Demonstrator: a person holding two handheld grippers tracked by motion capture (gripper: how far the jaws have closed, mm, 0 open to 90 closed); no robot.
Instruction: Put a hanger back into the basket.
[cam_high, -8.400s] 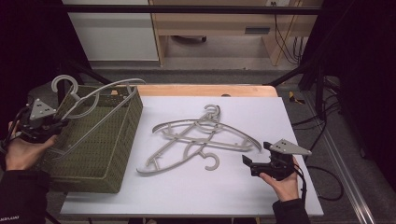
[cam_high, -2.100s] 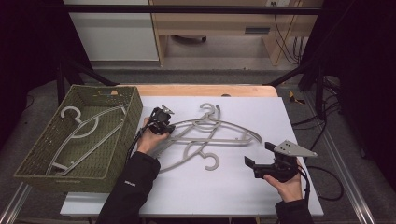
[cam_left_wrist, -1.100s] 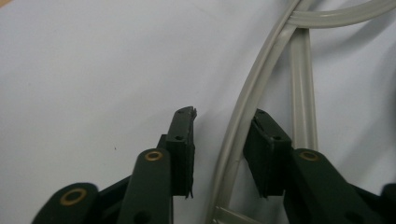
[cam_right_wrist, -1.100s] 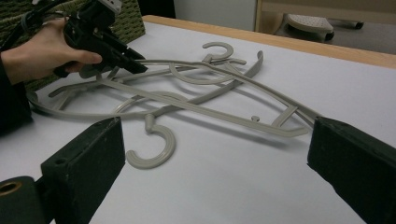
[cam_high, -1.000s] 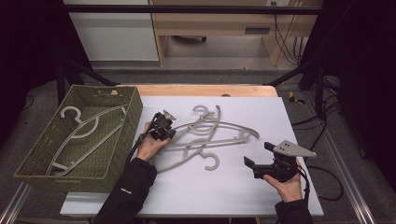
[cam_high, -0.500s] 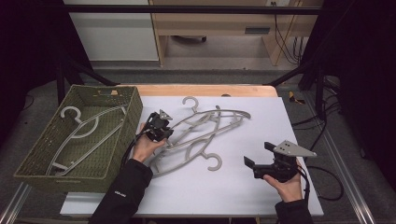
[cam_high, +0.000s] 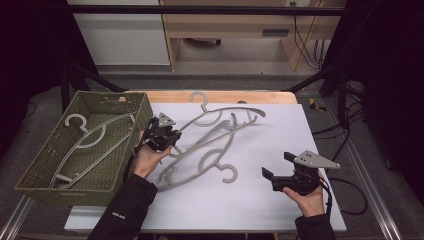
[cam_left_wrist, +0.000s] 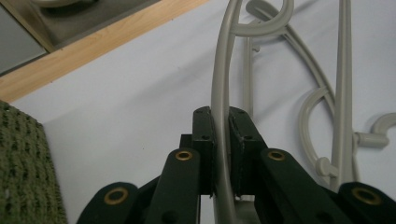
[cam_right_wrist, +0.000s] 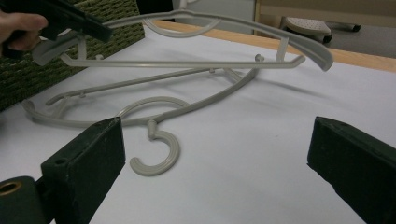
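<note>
At left, a woven green basket (cam_high: 40, 167) held one grey plastic hanger (cam_high: 95, 142). Beside it, we clenched the left tool (cam_high: 161, 134) on a grey plastic coat hanger (cam_high: 225, 122), lifted above a second hanger (cam_high: 200, 165) lying on the white worktop (cam_high: 280, 135). Our right tool (cam_high: 290, 176) rested released, jaws wide.

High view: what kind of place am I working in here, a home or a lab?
Most likely a lab or recording bench, not a home: a white table on a metal frame, dark curtains around it, cables trailing on the floor behind, and grey hangers sorted into a green basket.
</note>
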